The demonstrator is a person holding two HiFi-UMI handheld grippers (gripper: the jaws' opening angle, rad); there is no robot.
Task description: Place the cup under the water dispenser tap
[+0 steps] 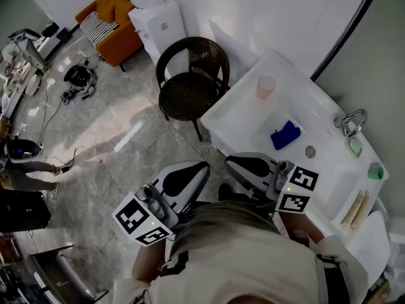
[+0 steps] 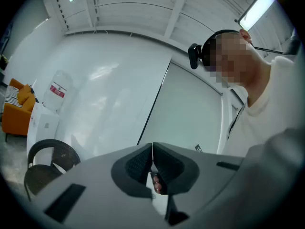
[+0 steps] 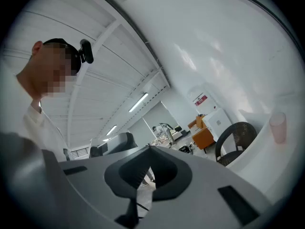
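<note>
The left tongs (image 1: pixel 204 167) and the right tongs (image 1: pixel 229 161) sit low in front of me, well short of the bench (image 1: pixel 243 119). Each pair is pressed together with nothing between its jaws. The cup (image 1: pixel 266 87), a pale pink one, stands upright near the bench's far corner, the corner closest to the wicker chair (image 1: pixel 190 81). It is well apart from the blue cloth (image 1: pixel 285 135) at mid-bench. The water dispenser (image 1: pixel 158 18) stands by the wall beyond the chair, and I cannot make out its tap from here.

I judge the step in hand to be the reach for the cup. I would part the right tongs wide before closing in and come at the cup level. I would take it around mid-height and squeeze only lightly, since it looks thin and could buckle or tip. For the carry, I would keep it upright and swing wide of the chair back.
</note>
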